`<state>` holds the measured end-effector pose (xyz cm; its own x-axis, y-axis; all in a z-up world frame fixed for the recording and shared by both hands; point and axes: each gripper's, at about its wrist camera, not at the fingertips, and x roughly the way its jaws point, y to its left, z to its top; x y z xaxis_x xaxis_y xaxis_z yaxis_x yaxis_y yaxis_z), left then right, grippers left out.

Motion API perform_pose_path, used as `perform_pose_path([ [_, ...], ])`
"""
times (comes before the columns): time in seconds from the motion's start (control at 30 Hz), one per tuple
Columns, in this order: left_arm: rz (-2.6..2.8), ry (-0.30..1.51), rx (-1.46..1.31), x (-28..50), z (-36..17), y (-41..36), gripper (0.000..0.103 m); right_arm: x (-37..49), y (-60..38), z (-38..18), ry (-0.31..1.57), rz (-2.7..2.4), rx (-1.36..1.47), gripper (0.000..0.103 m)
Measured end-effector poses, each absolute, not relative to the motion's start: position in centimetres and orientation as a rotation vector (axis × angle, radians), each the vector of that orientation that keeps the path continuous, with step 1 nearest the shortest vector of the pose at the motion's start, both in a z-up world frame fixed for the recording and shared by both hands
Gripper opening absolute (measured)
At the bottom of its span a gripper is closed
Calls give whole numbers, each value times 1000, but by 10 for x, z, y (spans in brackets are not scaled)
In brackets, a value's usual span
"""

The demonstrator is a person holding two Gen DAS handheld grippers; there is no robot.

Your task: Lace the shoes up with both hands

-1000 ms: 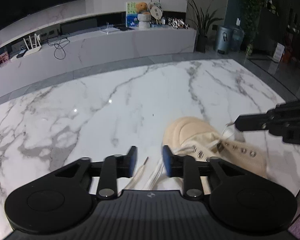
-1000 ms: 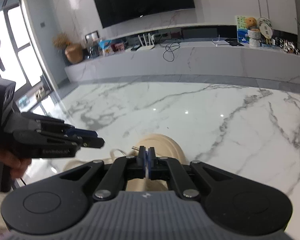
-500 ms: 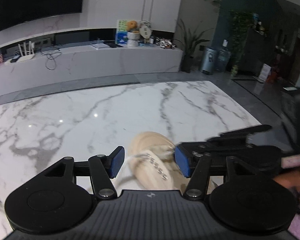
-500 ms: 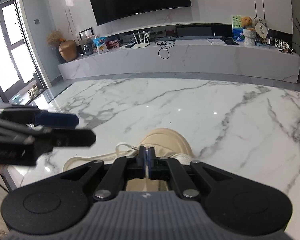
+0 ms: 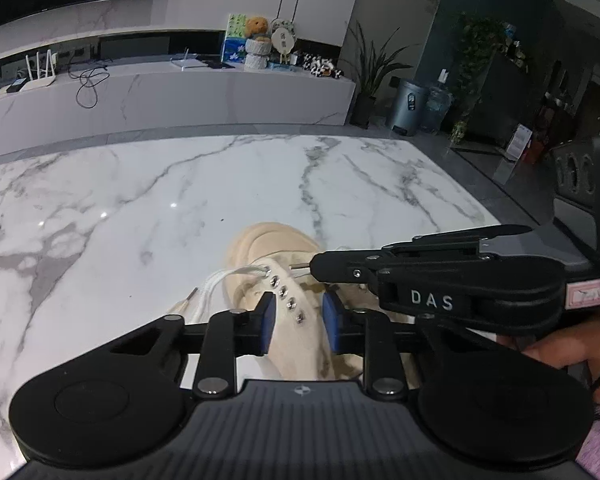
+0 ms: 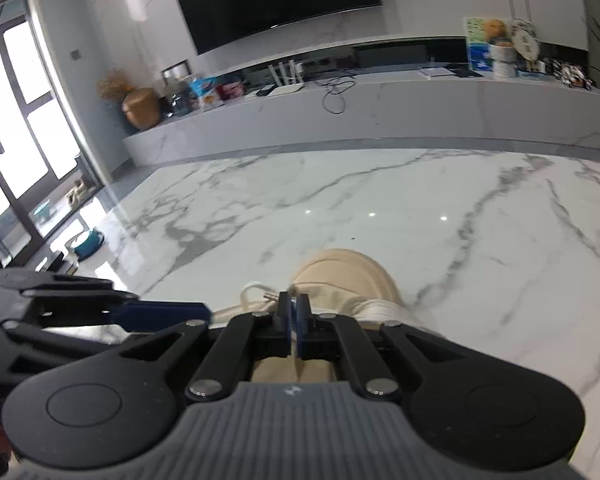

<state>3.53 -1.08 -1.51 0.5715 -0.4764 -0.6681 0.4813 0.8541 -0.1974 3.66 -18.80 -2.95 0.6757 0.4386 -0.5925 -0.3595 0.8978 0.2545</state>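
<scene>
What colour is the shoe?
Beige, a pale cream. The shoe shows best in the left wrist view.

We get a dim, cool left wrist view, sharp at centre, with small ceiling-light glints on the marble table (image 5: 148, 216) at 9 o'clock. Our right wrist view is brighter: the window (image 6: 24, 128) at 9 o'clock is blown out, glare runs across the floor below it, and there's slight motion blur overall. Both show strong fisheye bending toward the edges.
</scene>
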Motion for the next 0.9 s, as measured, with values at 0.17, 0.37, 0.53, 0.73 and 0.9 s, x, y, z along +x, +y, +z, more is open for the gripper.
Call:
perform_pose_path([
  [0.17,-553,786,5,34,-18,-4,11,40,-181,-34,717,443,88,3],
  [0.37,-538,794,-10,33,-20,1,10,42,-181,-37,725,426,96,3],
  [0.53,-537,795,-15,31,-19,-1,10,42,-171,-39,727,419,44,3],
  [0.73,-541,800,-27,31,-17,1,10,44,-162,-41,734,417,-4,3],
  [0.9,-584,792,34,35,-15,-1,10,45,-165,-43,736,432,35,3],
])
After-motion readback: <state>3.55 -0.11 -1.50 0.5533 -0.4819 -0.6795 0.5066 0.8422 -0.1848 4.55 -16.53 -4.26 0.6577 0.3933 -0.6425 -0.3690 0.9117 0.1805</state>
